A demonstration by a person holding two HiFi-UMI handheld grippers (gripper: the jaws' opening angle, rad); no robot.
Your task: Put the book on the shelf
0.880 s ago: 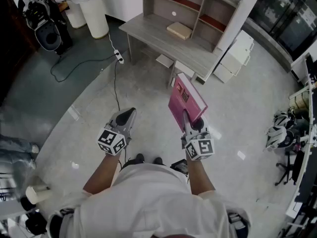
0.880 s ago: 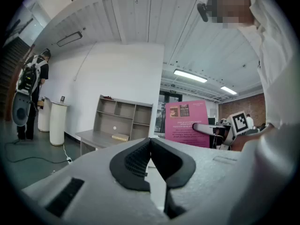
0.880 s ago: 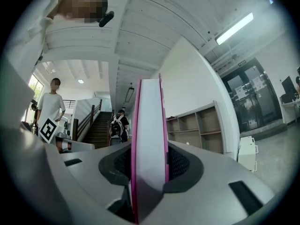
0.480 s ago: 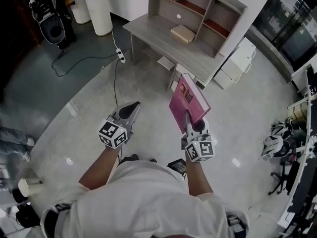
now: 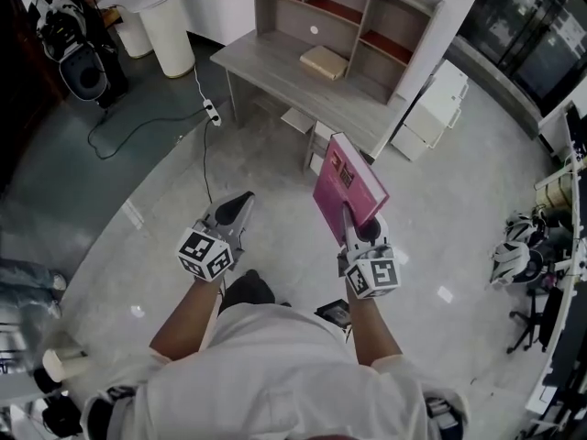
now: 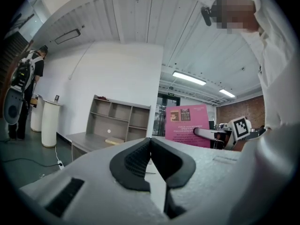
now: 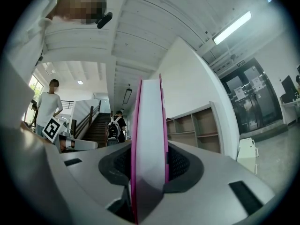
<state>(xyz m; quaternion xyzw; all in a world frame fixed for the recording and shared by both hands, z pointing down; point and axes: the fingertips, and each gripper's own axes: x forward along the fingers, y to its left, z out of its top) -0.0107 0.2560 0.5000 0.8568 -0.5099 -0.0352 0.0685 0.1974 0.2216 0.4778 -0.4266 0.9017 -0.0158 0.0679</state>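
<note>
Shelf unit (image 5: pixel 362 12) stands on desk (image 5: pixel 275 71), ahead of person. Pink book (image 5: pixel 348 183) is upright in mid-air, well short of shelf, w/ lower edge clamped btwn right gripper (image 5: pixel 348 223) jaws. Left gripper (image 5: pixel 237 207): jaws pressed together, nothing btwn them.

Pale glossy floor (image 5: pixel 440 209), going darker grey on the left, with a power strip (image 5: pixel 212 113) and black cable lying on it. Grey desk (image 5: pixel 266 62) against the white wall (image 6: pixel 117 74) with an open-cubby shelf (image 5: pixel 365 12) on top, a white drawer cabinet (image 5: pixel 431 108) just beside it, and a white round pedestal (image 5: pixel 170 21) further left. White panelled ceiling (image 6: pixel 140 22) with strip lights (image 6: pixel 190 78), dark glass doors (image 5: pixel 527 26) upper right, a brick wall (image 6: pixel 239 111), and a staircase (image 7: pixel 96 121) at the far end.
</note>
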